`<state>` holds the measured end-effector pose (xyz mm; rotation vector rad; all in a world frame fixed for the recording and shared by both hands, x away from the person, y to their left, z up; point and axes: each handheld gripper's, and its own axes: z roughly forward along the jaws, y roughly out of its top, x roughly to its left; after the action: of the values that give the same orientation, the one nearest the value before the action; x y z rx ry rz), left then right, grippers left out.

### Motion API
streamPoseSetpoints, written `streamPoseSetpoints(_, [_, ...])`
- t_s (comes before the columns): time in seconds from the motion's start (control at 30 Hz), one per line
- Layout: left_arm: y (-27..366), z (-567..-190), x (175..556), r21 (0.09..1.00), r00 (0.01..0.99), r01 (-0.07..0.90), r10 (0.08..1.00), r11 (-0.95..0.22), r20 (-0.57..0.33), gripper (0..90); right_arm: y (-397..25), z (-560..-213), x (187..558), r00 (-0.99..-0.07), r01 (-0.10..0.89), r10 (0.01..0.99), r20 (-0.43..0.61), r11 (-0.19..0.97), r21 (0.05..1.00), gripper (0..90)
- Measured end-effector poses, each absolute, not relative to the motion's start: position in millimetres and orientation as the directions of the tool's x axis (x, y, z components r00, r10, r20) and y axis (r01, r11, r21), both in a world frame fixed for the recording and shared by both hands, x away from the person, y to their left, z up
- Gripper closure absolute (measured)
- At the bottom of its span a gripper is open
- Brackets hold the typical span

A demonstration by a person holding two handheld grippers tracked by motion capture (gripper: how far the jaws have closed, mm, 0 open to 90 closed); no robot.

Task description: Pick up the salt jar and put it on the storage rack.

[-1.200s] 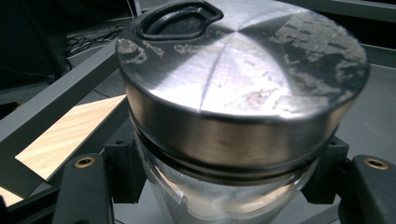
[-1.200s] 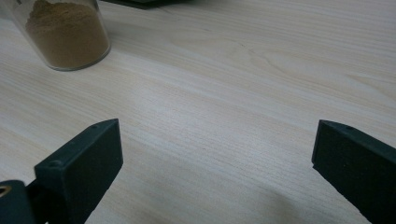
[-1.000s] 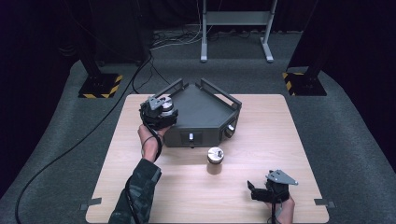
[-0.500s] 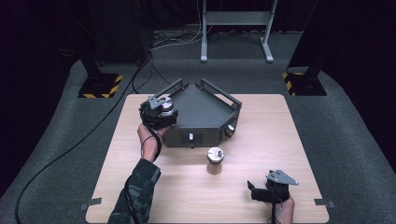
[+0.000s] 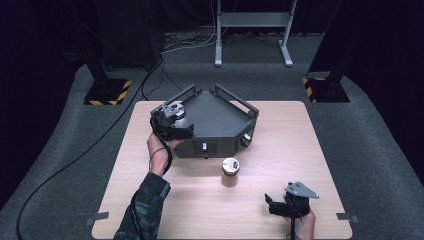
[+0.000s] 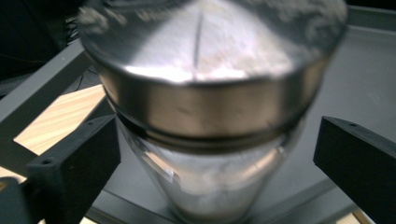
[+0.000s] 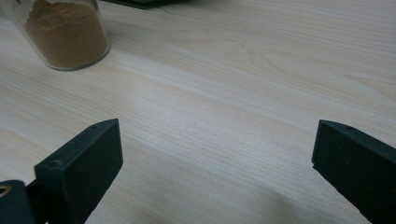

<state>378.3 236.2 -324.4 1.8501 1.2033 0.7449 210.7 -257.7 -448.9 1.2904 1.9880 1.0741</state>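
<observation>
Over the grey tray's (image 5: 220, 117) left corner, left gripper (image 5: 172, 122) jaws stand spread around a steel-lidded jar (image 6: 205, 116), not touching. Risk: closing off-centre could tip it. Right gripper (image 5: 287, 206) rests spread on tabletop (image 5: 310, 150), near spice jar (image 5: 230, 171).

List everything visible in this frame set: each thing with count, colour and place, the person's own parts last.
Table: one, light wood, centre of the dark carpet.
Tray: one, dark grey, angular, far half of the table.
Jar with white contents: one, clear with metal lid, at the tray's left side, between the left jaws.
Jar of brown powder: one, clear with metal lid, on the table in front of the tray.
Stand: one, grey metal, on the floor behind the table.
Left gripper: black, jaws apart around the white jar.
Right gripper: black, jaws apart, near right table corner.
</observation>
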Motion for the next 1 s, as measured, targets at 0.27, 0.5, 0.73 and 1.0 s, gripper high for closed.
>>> streamPoseSetpoints(0.27, [234.0, -331.7, 359.4, 0.855, 0.368, 0.444, 0.924, -0.268, 0.098, 0.1, -257.0, -448.8, 210.6, -0.400, 0.492, 0.917, -0.015, 0.228, 0.840, 0.9])
streamPoseSetpoints(0.5, [238.2, -348.6, 337.8, 0.861, 0.357, 0.434, 0.928, -0.267, 0.107, 0.1, -256.5, -448.7, 210.4, -0.398, 0.492, 0.917, -0.017, 0.229, 0.840, 0.9])
streamPoseSetpoints(0.73, [237.8, -371.3, 314.4, 0.848, 0.354, 0.452, 0.928, -0.276, 0.113, 0.1, -256.0, -448.5, 210.7, -0.398, 0.493, 0.917, -0.018, 0.231, 0.839, 0.9])
streamPoseSetpoints(1.0, [238.9, -398.6, 291.7, 0.828, 0.370, 0.482, 0.923, -0.287, 0.104, 0.1, -255.2, -448.0, 211.5, -0.400, 0.496, 0.916, -0.022, 0.237, 0.835, 0.9])
